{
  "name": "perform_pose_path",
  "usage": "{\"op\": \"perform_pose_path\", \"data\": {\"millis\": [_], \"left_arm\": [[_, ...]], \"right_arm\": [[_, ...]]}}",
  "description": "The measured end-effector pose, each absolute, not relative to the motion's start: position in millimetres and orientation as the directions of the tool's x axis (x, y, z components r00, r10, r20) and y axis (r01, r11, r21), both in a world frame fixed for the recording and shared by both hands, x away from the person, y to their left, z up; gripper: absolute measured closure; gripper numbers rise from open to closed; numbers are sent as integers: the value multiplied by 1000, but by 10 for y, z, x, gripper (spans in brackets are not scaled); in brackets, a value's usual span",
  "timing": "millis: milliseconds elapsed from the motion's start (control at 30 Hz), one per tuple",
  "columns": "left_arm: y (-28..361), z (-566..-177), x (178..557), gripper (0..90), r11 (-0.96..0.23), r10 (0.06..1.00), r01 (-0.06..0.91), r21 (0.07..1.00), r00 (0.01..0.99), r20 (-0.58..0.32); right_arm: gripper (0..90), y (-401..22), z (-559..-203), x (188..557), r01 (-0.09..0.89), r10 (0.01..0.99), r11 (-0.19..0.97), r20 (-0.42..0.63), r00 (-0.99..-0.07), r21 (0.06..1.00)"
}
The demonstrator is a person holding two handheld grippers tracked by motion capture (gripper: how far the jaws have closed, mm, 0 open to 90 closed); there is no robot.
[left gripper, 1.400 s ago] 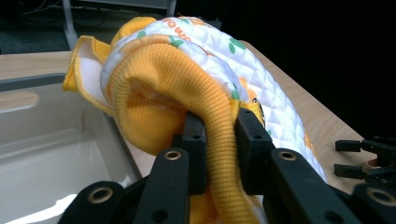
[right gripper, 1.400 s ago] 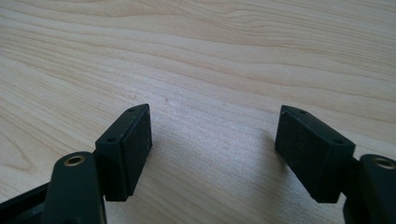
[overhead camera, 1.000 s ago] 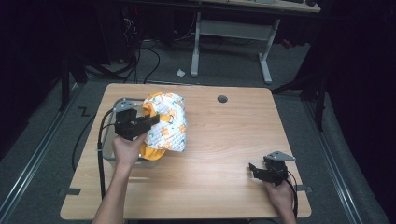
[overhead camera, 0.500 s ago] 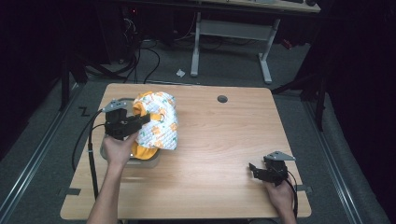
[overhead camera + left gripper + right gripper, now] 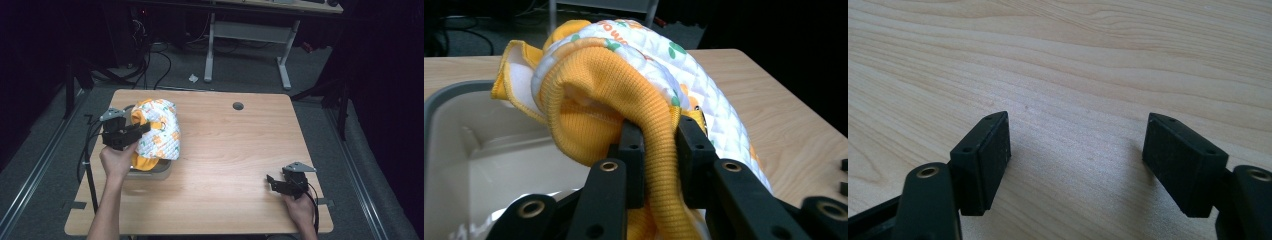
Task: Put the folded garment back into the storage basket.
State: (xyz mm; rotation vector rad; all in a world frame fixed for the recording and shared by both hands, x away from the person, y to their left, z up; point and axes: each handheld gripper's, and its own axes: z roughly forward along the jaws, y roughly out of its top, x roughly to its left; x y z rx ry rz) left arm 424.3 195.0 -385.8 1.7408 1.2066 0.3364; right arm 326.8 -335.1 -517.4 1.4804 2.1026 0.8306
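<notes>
Clamped on a fold of ribbed orange cloth, the left gripper (image 5: 134, 133) holds the quilted garment (image 5: 159, 131) at the table's left side; in the left gripper view the knit band (image 5: 659, 150) is pinched tight between its two black jaws. That garment, white with an orange and green print, bulges up and away from the jaws and drapes over the far rim of a grey bin (image 5: 454, 150), which sits below and to the left of the jaws in the same view. Well apart, near the front right corner of the wooden table (image 5: 235, 160), the right gripper (image 5: 280, 184) rests with its jaws spread wide, bare tabletop between them.
</notes>
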Motion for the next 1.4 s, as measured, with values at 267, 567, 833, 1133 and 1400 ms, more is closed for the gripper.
{"op": "perform_pose_path", "data": {"millis": [267,567,833,1133,1400], "left_arm": [[2040,-3928,4282,761,-63,850,592,803,453,-267],[2084,-4026,4367,754,-95,858,621,778,447,-253],[2067,-4150,4443,753,-117,862,646,754,443,-246],[2017,-4248,4501,747,-168,880,662,730,434,-192],[1946,-4343,4564,736,-224,903,693,686,411,-121]], "right_arm": [[274,-3351,-5174,3268,681,943,249,-11,-334,689],[274,-3351,-5174,3268,681,943,249,-11,-334,689],[275,-3350,-5174,3269,682,943,247,-9,-333,689],[275,-3351,-5174,3269,681,943,248,-10,-333,689],[275,-3350,-5174,3269,682,943,247,-9,-333,689]]}}
